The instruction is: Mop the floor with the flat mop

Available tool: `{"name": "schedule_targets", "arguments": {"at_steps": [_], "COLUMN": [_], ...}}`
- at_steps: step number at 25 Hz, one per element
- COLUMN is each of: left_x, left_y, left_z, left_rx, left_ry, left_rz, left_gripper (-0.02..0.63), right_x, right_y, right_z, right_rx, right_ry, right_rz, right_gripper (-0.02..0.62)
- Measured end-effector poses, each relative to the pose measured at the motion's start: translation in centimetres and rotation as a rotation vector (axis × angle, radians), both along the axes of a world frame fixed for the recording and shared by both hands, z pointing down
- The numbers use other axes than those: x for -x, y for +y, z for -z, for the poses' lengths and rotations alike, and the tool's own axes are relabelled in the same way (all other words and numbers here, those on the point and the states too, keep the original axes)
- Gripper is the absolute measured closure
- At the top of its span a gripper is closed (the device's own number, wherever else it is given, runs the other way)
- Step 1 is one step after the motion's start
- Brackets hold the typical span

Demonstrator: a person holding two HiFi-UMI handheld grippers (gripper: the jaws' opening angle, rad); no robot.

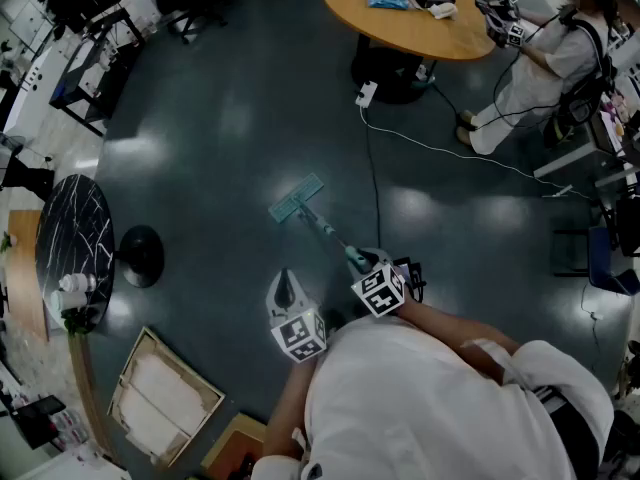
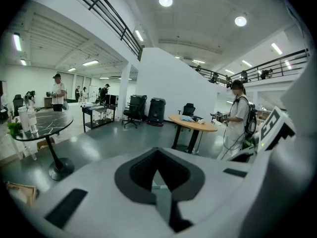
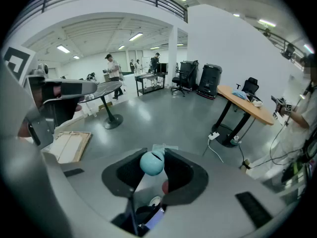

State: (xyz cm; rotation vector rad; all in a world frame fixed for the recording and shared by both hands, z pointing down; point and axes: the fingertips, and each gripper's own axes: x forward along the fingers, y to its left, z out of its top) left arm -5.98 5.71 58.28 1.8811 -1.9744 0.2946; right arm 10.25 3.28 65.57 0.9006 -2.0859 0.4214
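The flat mop lies on the dark floor, its teal head [image 1: 297, 198] ahead of me and its thin handle [image 1: 330, 232] slanting back to my right gripper [image 1: 362, 264]. That gripper is shut on the handle's teal grip. In the right gripper view the round teal handle end [image 3: 151, 163] sits between the jaws, and the mop head [image 3: 165, 148] shows just beyond them. My left gripper [image 1: 285, 278] hovers to the left of the handle, apart from it. Its jaws [image 2: 158, 152] meet at the tips with nothing held.
A black cable [image 1: 375, 168] and a white power strip [image 1: 367, 93] lie just right of the mop. Beyond them stand a round wooden table [image 1: 400, 18] and a person [image 1: 540, 68]. At the left are a black marble table [image 1: 70, 238], its base [image 1: 140, 256] and a wooden frame [image 1: 160, 393].
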Motion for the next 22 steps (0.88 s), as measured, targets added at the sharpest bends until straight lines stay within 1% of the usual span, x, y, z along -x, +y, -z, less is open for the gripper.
{"name": "schedule_targets", "arguments": {"at_steps": [11,22], "left_x": [0.14,0.32], "left_y": [0.59,0.57], "left_z": [-0.09,0.02], "left_rx": [0.01,0.007], "left_ry": [0.008,0.003], "left_rz": [0.009,0.006], "left_gripper": [0.6,0.601], "right_x": [0.13,0.53], "right_y": [0.54,0.42], "right_z": [-0.02,0.24], "right_rx": [-0.002,-0.018], "right_ry": [0.004,-0.014], "right_rz": [0.007,0.001], "right_gripper": [0.483,0.483]}}
